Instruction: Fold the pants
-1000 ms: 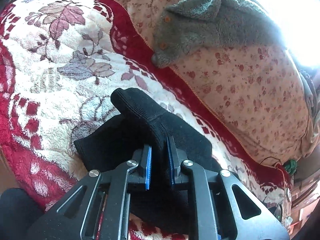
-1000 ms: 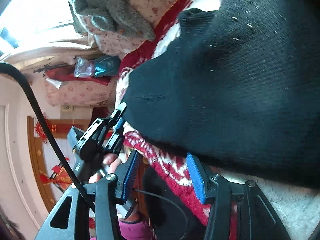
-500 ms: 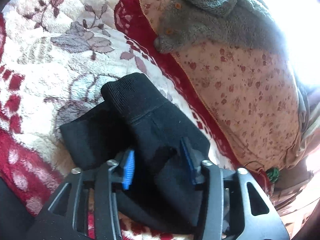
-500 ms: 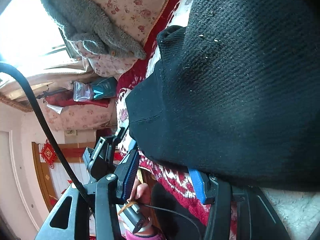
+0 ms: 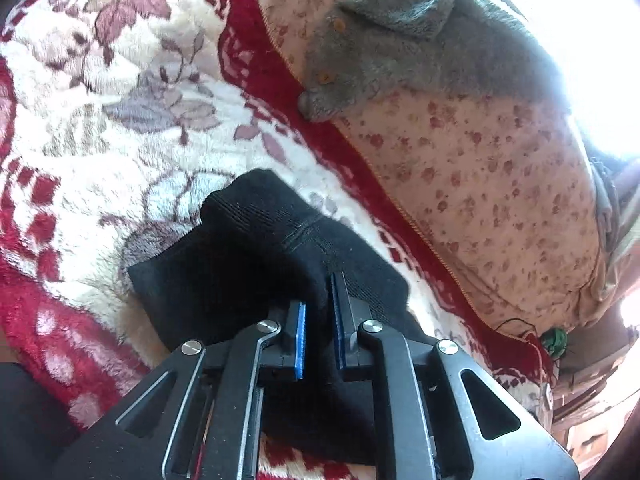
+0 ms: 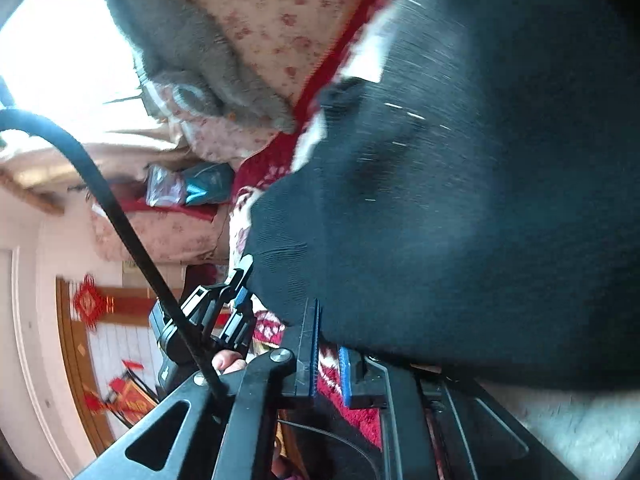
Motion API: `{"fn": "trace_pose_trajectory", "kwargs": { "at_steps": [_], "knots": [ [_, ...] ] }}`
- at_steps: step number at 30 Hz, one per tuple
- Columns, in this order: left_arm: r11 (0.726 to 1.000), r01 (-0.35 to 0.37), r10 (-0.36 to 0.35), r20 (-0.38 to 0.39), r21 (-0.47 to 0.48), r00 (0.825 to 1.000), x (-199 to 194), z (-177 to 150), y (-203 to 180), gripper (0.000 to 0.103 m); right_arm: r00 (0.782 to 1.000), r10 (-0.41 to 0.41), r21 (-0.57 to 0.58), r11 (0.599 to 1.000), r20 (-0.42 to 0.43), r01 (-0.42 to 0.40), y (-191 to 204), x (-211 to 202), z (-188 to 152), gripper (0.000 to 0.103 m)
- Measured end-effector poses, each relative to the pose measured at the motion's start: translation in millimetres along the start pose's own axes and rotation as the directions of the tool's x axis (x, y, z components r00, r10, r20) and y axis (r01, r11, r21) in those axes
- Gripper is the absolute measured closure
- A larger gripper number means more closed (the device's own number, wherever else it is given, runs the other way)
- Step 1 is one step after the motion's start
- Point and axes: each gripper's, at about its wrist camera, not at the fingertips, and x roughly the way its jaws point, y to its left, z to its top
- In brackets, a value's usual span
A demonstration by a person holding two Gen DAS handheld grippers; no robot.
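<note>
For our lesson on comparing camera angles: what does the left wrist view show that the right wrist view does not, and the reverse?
Only the left wrist view shows the left tool from behind, closed on a fold of the black pants, and the blanket's leaf pattern.

Only the right wrist view shows the right tool, a black cable, red wall decorations and a hand.

Both show the pants, the grey towel and the floral quilt.

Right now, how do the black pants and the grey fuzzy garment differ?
The black pants are a fine knit, the grey fuzzy garment fleecy. The pants lie on the red and cream blanket, the garment on the floral bedding. Only the pants are clamped, by the left gripper. Both lie rumpled.
</note>
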Motion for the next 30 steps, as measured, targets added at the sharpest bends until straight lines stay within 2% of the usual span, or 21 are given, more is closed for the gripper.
{"fn": "trace_pose_trajectory", "kwargs": {
  "at_steps": [6, 9, 11, 12, 14, 16, 18, 19, 20, 22, 26, 30],
  "knots": [
    [0.999, 0.030, -0.031, 0.039, 0.023, 0.999, -35.7, -1.3, 1.1, 0.095, 0.999, 0.033, -0.085, 0.996, -0.022, -0.035, 25.1, -10.3, -3.7, 0.097],
    [1.000, -0.012, 0.011, 0.043, 0.026, 0.999, -40.7, -5.5, 11.6, 0.095, 0.997, 0.039, -0.116, 0.992, -0.060, -0.046, 32.8, -1.4, -11.2, 0.098],
    [0.999, -0.045, 0.045, 0.026, 0.017, 0.999, -35.5, -9.3, 21.0, 0.095, 0.998, -0.003, -0.136, 0.991, -0.055, -0.005, 33.9, 5.2, -12.0, 0.097],
    [0.999, -0.037, 0.037, 0.009, 0.012, 0.999, -32.8, -11.6, 25.0, 0.095, 0.998, -0.009, -0.122, 0.992, -0.057, 0.002, 31.1, 7.4, -11.1, 0.097],
    [0.999, -0.038, 0.038, 0.001, -0.010, 0.999, -31.1, -16.2, 30.5, 0.095, 0.995, 0.006, -0.067, 0.998, -0.096, -0.012, 22.9, 13.2, -13.2, 0.092],
    [1.000, -0.024, 0.024, -0.002, -0.020, 1.000, -31.2, -18.0, 32.8, 0.095, 0.993, 0.017, -0.015, 1.000, -0.113, -0.019, 15.4, 16.7, -14.9, 0.070],
    [0.999, 0.000, -0.001, -0.009, -0.039, 1.000, -30.1, -17.8, 33.7, 0.095, 0.994, -0.004, -0.024, 1.000, -0.107, 0.002, 15.8, 18.2, -15.7, 0.067],
    [0.999, 0.007, -0.007, -0.018, -0.042, 1.000, -28.3, -17.3, 33.0, 0.090, 0.994, -0.010, -0.030, 1.000, -0.107, 0.007, 16.2, 17.5, -15.4, 0.067],
    [0.999, 0.012, -0.013, -0.032, -0.040, 0.999, -25.3, -16.8, 31.3, 0.079, 0.994, -0.015, -0.031, 0.999, -0.105, 0.012, 16.8, 17.5, -14.3, 0.067],
    [0.999, 0.025, -0.027, -0.056, -0.045, 0.998, -18.5, -17.0, 29.1, 0.069, 0.995, -0.014, -0.022, 1.000, -0.100, 0.011, 17.8, 19.0, -11.1, 0.067],
    [0.996, -0.009, 0.003, -0.079, -0.084, 0.997, -6.4, -19.2, 31.7, 0.068, 0.996, -0.023, -0.012, 1.000, -0.092, 0.022, 11.6, 8.6, -10.6, 0.067],
    [0.992, -0.005, -0.007, -0.093, -0.126, 0.996, 3.4, -17.3, 36.5, 0.068, 0.998, -0.044, 0.014, 0.999, -0.054, 0.044, 3.0, 0.4, -4.9, 0.067]
  ]
}}
